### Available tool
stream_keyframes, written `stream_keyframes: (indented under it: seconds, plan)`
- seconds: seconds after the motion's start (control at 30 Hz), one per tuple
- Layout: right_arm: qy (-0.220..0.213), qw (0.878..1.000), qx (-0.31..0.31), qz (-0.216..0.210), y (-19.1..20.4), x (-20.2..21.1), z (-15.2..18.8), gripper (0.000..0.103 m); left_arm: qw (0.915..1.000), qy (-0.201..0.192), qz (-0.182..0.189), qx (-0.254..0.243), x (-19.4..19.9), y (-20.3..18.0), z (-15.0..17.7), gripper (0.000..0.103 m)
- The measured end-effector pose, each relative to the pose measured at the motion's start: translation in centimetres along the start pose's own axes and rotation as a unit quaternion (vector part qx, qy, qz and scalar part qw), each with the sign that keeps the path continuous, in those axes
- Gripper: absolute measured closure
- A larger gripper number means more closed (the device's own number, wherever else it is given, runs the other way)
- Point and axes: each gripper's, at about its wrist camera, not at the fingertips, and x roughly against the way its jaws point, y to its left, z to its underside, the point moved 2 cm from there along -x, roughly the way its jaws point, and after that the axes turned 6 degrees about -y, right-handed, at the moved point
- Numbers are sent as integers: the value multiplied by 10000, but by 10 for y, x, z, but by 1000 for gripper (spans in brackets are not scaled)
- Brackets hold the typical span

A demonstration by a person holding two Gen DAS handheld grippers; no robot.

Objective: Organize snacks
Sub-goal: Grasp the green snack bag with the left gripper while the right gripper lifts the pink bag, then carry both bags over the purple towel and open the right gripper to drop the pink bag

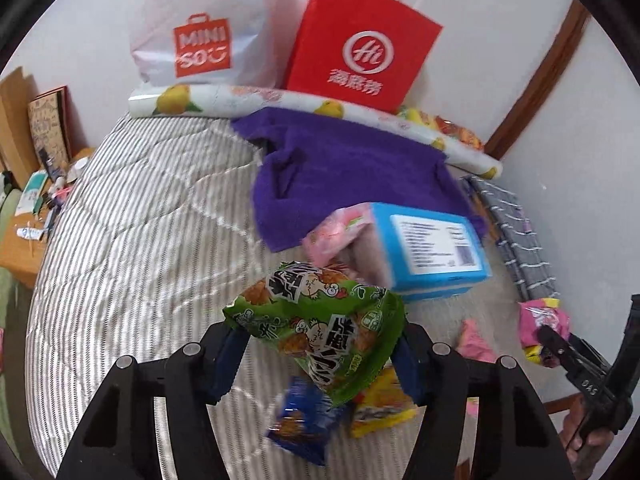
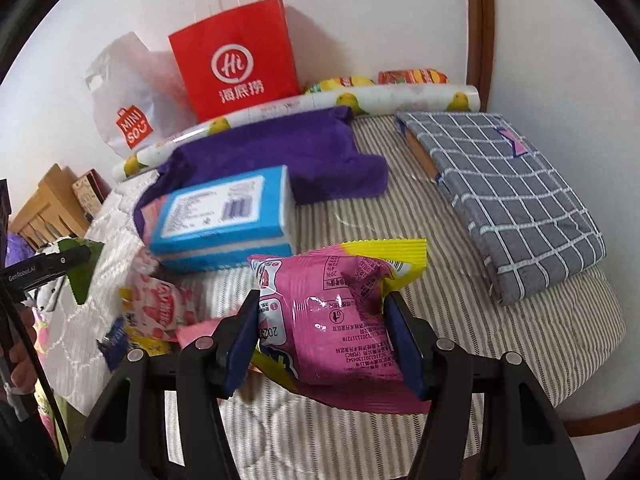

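Observation:
My left gripper (image 1: 320, 354) is shut on a green snack packet (image 1: 320, 328) and holds it above the striped bed. Below it lie a blue packet (image 1: 300, 424) and a yellow packet (image 1: 380, 408). My right gripper (image 2: 320, 340) is shut on a pink and yellow snack packet (image 2: 332, 316), held above the bed; it also shows at the right edge of the left wrist view (image 1: 540, 320). A blue box (image 2: 224, 216) lies on the bed ahead, also in the left wrist view (image 1: 432, 248). Loose packets (image 2: 156, 312) lie at the left of the right wrist view.
A purple towel (image 1: 344, 168) lies behind the box. A red paper bag (image 1: 356, 44), a white Miniso bag (image 1: 200, 24) and a lemon-print roll (image 1: 280, 100) stand by the wall. A folded grey checked cloth (image 2: 508, 192) lies at the right. A cluttered desk (image 1: 24, 216) stands left.

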Motion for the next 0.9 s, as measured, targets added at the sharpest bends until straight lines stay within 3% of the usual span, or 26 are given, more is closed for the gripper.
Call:
stream_keyframes:
  seconds: [0.47, 0.9]
  plan:
    - [-369, 9982, 288, -381, 41, 19, -39, 42, 9982, -113, 465, -353, 11, -61, -30, 41]
    - [-524, 9960, 406, -606, 58, -5, -90, 42, 9966, -139, 601, -539, -10, -82, -77, 41]
